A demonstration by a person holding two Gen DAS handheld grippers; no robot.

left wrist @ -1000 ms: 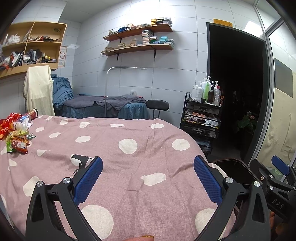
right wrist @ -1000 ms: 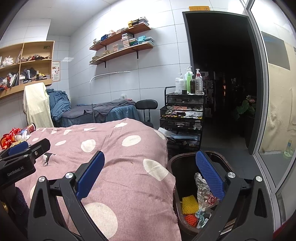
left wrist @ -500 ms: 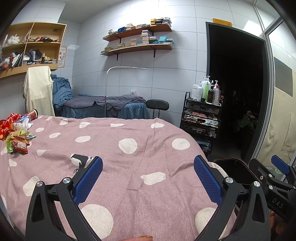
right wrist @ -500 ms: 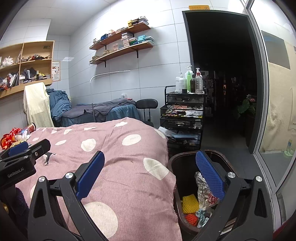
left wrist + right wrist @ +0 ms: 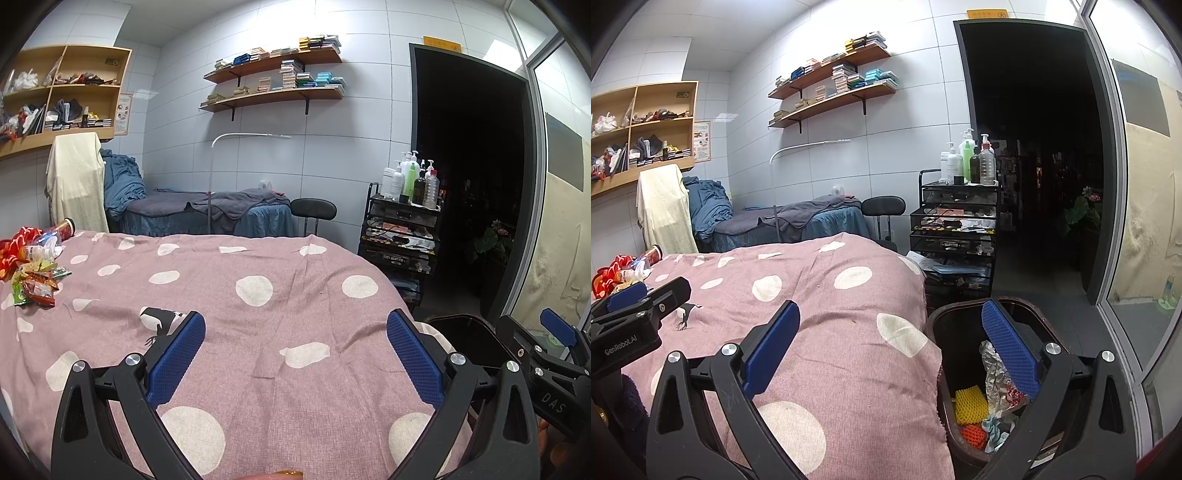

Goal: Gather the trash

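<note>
Left wrist view: the left gripper is held low over the near part of a bed covered in a pink polka-dot bedspread, pointing across it toward the tiled back wall. Its blue-padded fingers are spread wide and released, with only bare bedspread between them. The trash pile, made up of crumpled red and green wrappers, a clear plastic bottle and a small tube-shaped can, lies on the bed's far left, well apart from the fingers and up-left of the left pad. At the right edge the dark rim of the trash bin shows just beyond the right pad, and the right gripper reaches in beside it.

Right wrist view: the right gripper is held level at the bed's right edge, straddling the line between bedspread and bin. Its fingers are also fully parted and hold nothing. The trash bin stands on the floor, touching the side of the bed, directly below the right pad; inside it lie crumpled foil, yellow and orange foam netting and a bit of pale blue material. The trash pile sits far off at the left, behind the left gripper, which enters from the left edge.
</note>
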